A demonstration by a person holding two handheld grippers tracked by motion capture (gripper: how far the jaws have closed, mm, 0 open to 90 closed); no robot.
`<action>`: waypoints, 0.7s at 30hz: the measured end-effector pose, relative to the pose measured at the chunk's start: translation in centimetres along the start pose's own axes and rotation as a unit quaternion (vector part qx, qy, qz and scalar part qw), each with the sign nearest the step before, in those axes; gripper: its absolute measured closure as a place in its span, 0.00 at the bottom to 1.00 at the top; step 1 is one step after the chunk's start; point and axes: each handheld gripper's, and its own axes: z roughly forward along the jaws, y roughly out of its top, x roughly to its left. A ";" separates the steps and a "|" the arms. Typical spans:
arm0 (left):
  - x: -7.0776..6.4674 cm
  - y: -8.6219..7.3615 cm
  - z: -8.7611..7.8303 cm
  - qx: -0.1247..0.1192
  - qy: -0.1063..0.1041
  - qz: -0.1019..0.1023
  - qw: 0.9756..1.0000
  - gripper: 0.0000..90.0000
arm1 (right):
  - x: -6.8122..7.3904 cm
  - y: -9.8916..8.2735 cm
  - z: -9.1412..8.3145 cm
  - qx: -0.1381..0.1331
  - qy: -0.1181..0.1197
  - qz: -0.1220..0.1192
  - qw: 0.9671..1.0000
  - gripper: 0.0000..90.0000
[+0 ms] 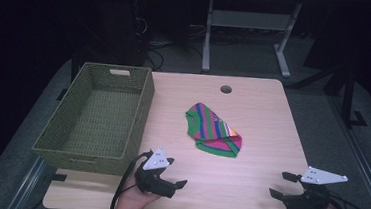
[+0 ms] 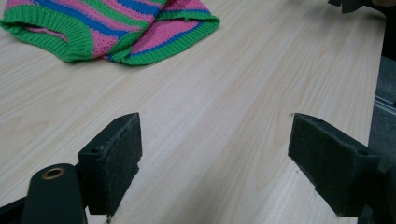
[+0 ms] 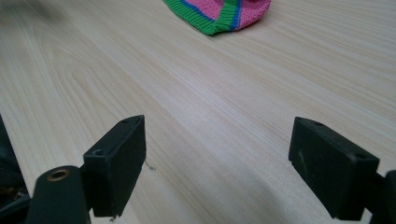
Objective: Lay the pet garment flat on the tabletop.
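Striped knit (image 1: 214, 130) folded, underside hidden; left gripper (image 1: 178, 173), right gripper (image 1: 280, 184) both agape, empty

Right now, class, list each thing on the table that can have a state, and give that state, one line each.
Left gripper: open, holding nothing, low over the table's near edge.
Right gripper: open, holding nothing, low over the near edge.
Knit: folded, lying flat mid-table, apart from both grippers.
Basket: upright, nothing inside, at the table's left edge.
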 end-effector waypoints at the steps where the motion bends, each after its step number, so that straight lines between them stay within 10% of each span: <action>1: 0.0 0.0 0.1 0.003 -0.001 -0.002 1.000 0.19 | 0.0 0.0 0.0 -0.001 0.003 0.003 1.000 0.20; 21: 0.2 -0.1 0.8 0.012 0.005 0.019 1.000 0.19 | 0.8 4.4 1.8 0.032 0.021 -0.024 0.999 0.18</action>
